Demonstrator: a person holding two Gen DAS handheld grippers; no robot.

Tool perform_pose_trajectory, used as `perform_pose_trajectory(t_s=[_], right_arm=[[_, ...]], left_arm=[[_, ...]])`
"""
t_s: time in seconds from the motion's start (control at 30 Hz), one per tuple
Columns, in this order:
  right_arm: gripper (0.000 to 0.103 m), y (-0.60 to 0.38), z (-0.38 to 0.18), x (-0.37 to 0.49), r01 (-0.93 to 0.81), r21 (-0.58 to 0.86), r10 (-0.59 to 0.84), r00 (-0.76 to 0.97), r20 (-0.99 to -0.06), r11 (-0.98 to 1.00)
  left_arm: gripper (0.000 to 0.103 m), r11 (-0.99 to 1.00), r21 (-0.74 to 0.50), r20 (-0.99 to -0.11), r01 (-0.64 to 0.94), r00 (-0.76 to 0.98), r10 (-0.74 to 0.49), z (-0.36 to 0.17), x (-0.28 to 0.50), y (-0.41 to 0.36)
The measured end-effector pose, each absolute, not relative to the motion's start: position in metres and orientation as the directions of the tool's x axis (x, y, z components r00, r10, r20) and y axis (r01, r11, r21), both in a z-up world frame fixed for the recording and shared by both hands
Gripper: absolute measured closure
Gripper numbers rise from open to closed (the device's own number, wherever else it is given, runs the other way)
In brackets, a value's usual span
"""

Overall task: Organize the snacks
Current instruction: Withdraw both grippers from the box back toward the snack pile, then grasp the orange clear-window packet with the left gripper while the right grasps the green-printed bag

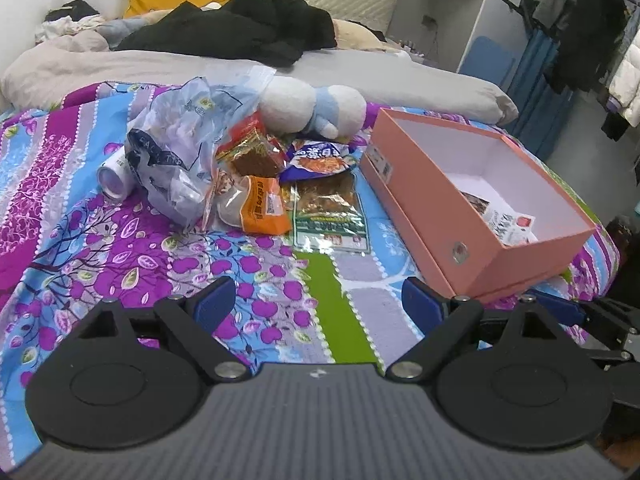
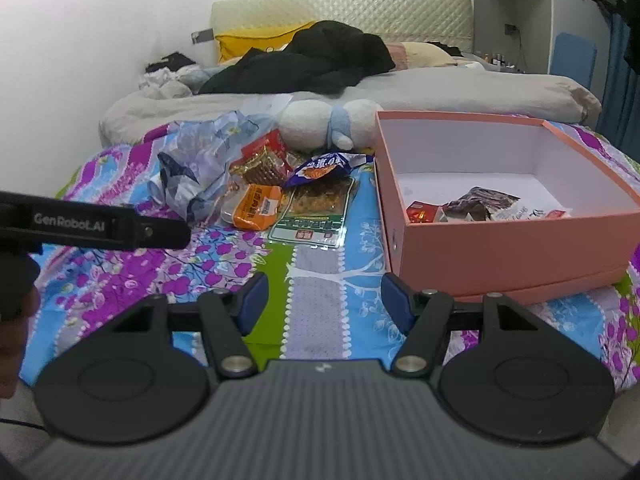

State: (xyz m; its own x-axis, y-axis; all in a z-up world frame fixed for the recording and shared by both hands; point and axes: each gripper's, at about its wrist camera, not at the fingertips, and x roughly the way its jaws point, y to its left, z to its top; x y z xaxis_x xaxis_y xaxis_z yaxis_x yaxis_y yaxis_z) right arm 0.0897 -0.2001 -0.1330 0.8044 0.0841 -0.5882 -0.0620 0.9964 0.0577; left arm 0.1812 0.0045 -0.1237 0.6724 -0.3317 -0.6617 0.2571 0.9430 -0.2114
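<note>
A pile of snack packets lies on the patterned bedspread: an orange packet (image 1: 266, 210) (image 2: 256, 210), a clear green-labelled packet (image 1: 330, 210) (image 2: 314, 212), a purple packet (image 1: 320, 160) (image 2: 322, 168) and a red packet (image 1: 252, 150) (image 2: 264, 164). An open pink box (image 1: 444, 232) (image 2: 500, 256) on the right holds a few packets (image 2: 476, 208). My left gripper (image 1: 318, 304) is open and empty, low over the bedspread in front of the pile. My right gripper (image 2: 322, 300) is open and empty, in front of the box's left corner.
A crumpled clear plastic bag (image 1: 180, 144) (image 2: 204, 160) and a white tube (image 1: 114, 178) lie left of the pile. A white and blue plush toy (image 1: 316, 108) (image 2: 332, 122) sits behind it. Grey duvet and black clothes (image 1: 240, 28) lie farther back.
</note>
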Motion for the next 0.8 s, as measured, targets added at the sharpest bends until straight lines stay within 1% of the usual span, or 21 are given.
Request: perform_pose_trajectory(t_s=[0.13, 0.4, 0.5, 0.6, 0.7, 0.77, 0.8], right_arm=[[0.039, -0.197, -0.143, 0.107, -0.077, 0.048, 0.09, 0.8, -0.593, 0.996], [0.039, -0.185, -0.168, 0.149, -0.13, 0.054, 0.135, 0.772, -0.621, 0.99], [0.039, -0.181, -0.176, 0.167, -0.143, 0.04, 0.136, 0.767, -0.627, 0.989], [0.039, -0.178, -0.181, 0.188, -0.147, 0.063, 0.153, 0.758, -0.634, 0.987], [0.038, -0.174, -0.188, 0.209, -0.147, 0.043, 0.141, 0.757, -0.638, 0.988], [0.038, -0.171, -0.193, 0.226, -0.142, 0.033, 0.13, 0.753, -0.645, 0.989], [0.036, -0.171, -0.196, 0.233, -0.136, 0.032, 0.125, 0.753, -0.647, 0.99]], left_arm=[[0.01, 0.945, -0.216, -0.663, 0.247, 0.673, -0.328, -0.135, 0.201, 0.005], [0.009, 0.957, -0.184, -0.713, 0.225, 0.639, -0.287, -0.164, 0.251, 0.005], [0.009, 0.958, -0.209, -0.729, 0.196, 0.622, -0.287, -0.175, 0.275, 0.01], [0.009, 0.957, -0.227, -0.727, 0.179, 0.623, -0.289, -0.181, 0.295, 0.014], [0.006, 0.958, -0.218, -0.715, 0.187, 0.638, -0.287, -0.185, 0.318, 0.014], [0.005, 0.958, -0.223, -0.728, 0.182, 0.623, -0.288, -0.192, 0.336, 0.014], [0.005, 0.959, -0.222, -0.737, 0.177, 0.613, -0.284, -0.196, 0.344, 0.013]])
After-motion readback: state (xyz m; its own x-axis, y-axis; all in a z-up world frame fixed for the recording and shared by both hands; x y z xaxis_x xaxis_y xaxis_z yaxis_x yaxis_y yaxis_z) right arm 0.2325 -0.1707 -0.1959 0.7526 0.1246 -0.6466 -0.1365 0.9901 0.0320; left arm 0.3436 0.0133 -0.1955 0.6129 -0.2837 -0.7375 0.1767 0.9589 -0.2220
